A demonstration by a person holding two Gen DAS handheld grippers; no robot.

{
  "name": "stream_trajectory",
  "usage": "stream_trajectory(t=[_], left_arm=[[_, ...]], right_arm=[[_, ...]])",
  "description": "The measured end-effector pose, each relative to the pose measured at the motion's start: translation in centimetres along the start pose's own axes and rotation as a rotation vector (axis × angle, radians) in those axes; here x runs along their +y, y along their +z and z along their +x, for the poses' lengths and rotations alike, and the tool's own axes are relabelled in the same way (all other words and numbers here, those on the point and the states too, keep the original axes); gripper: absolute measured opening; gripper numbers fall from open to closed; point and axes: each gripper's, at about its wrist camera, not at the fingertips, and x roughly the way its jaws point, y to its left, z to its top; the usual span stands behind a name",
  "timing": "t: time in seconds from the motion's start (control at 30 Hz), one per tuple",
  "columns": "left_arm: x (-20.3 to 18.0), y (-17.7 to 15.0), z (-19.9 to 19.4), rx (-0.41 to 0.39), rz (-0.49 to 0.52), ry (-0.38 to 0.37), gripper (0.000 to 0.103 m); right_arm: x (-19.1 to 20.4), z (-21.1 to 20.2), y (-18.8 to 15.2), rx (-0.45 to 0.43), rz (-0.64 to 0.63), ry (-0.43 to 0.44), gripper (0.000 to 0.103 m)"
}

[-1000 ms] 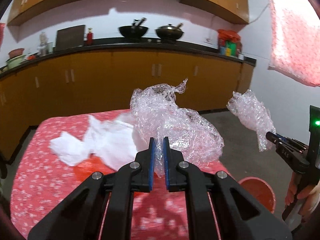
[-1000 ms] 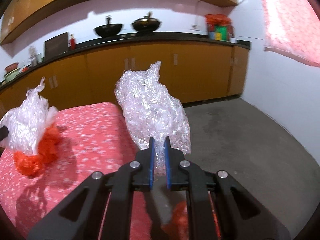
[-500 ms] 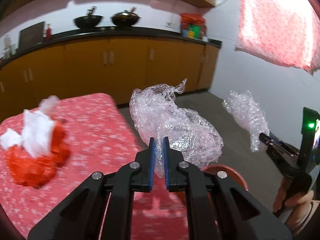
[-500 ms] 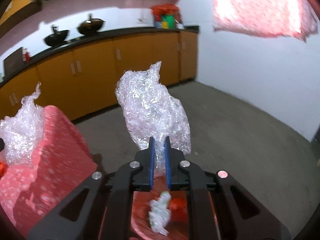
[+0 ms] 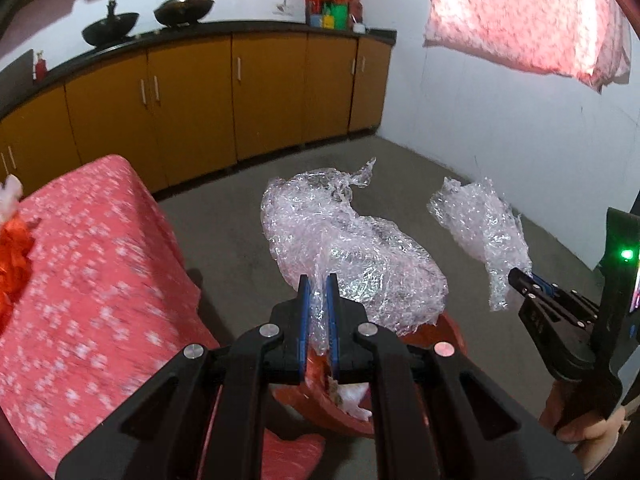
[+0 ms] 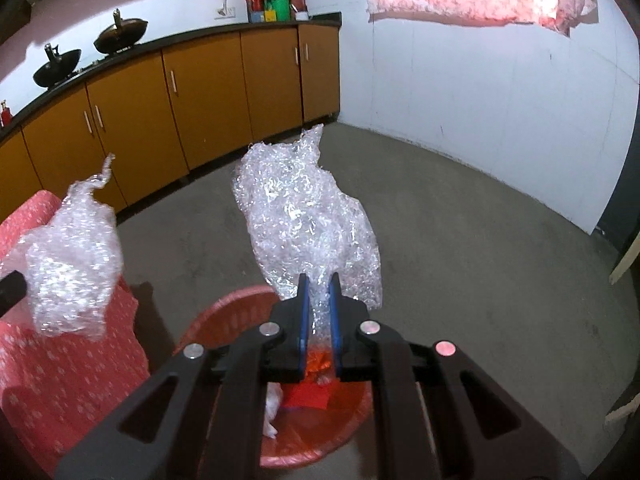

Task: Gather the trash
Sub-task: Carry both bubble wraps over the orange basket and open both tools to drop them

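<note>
My left gripper (image 5: 317,286) is shut on a crumpled wad of clear bubble wrap (image 5: 348,248), held in the air above a red plastic bin (image 5: 452,334) on the floor. My right gripper (image 6: 318,284) is shut on a second wad of bubble wrap (image 6: 304,220), also over the red bin (image 6: 224,316), which holds red and white scraps. The right gripper (image 5: 520,276) and its wad (image 5: 480,224) show at the right of the left wrist view, the left wad (image 6: 72,256) at the left of the right wrist view.
A table under a red flowered cloth (image 5: 88,280) stands left of the bin, with red and white trash (image 5: 12,240) at its far left. Orange cabinets (image 5: 192,96) with woks on the counter line the back wall. Bare grey floor (image 6: 480,260) lies to the right.
Both grippers swung right, off the table and downward, carrying their bubble wrap. The red bin, formerly at the lower right edge, now lies directly under both.
</note>
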Motion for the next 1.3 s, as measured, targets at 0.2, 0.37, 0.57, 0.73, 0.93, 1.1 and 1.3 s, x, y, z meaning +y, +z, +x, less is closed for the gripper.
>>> stream_trajectory(t=[0.2,0.37,0.57,0.73,0.93,1.1,1.3], left_arm=[[-2.2,-1.3,2.4,0.069,0.035,-0.006,0.008],[-3.4,-2.2,4.6,0.144,0.063,-0.011,0.008],[-3.7,-2.4,6.4,0.189,0.087,-0.004,0.008],[-4.5,-2.8,7.2,0.203,0.1,0.006,0.008],[-5.0,-3.2,8.1,0.223,0.107,0.003,0.008],[-4.9,-3.4,8.9,0.235,0.101,0.005,0.013],[-5.1,-3.3,9.2,0.235,0.09,-0.001,0.016]], right_arm=[[-1.0,1.7,-2.3,0.072,-0.008,0.012,0.011],[-0.9,3.4,-3.2,0.129,-0.016,0.034,0.011],[-0.3,5.0,-3.7,0.174,-0.015,0.067,0.011],[0.1,6.2,-3.3,0.191,-0.025,0.075,0.013],[0.3,7.0,-2.9,0.201,-0.035,0.098,0.015],[0.3,6.9,-3.1,0.207,-0.042,0.104,0.016],[-0.4,6.5,-2.6,0.191,-0.031,0.101,0.016]])
